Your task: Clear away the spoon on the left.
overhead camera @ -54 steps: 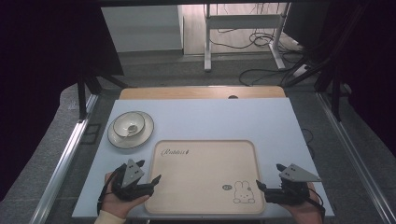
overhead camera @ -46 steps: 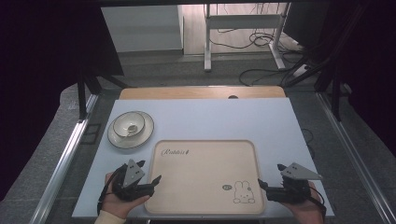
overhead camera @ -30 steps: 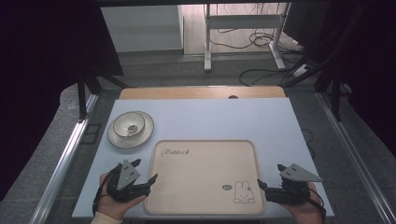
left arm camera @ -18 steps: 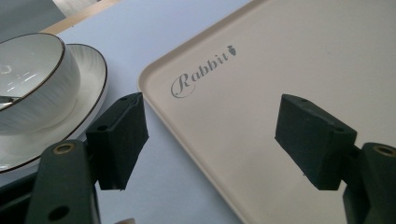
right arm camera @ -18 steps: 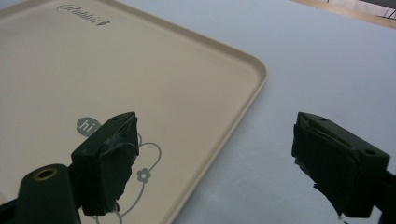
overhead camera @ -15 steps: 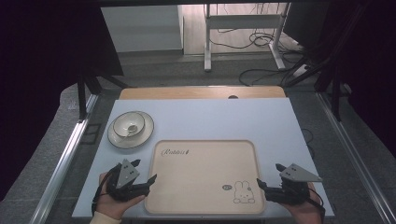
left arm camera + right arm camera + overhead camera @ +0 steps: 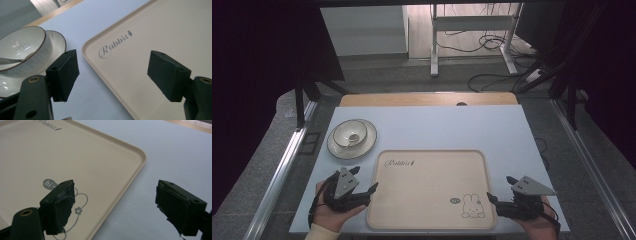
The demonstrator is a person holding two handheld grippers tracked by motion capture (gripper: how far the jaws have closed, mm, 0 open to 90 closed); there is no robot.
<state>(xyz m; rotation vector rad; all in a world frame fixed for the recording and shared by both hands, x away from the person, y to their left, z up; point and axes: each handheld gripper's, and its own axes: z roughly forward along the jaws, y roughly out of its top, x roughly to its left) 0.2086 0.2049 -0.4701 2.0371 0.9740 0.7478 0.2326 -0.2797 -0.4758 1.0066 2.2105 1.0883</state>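
Your left gripper (image 7: 371, 189) and right gripper (image 7: 490, 200), both wide open, straddle the tray (image 7: 427, 180) edges at the frame's bottom. You seem set to grip; next, close squarely on both rims.

Tray (image 7: 432, 185) at table (image 7: 452, 125) front centre — bowl (image 7: 349, 133) on plate (image 7: 362, 145) behind-left, spoon (image 7: 352, 138) inside.

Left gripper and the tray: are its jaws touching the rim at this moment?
Apart. In the left gripper view the left gripper stands open, its jaws straddling the tray rim, with bare table and tray surface showing between each pad and the rim.
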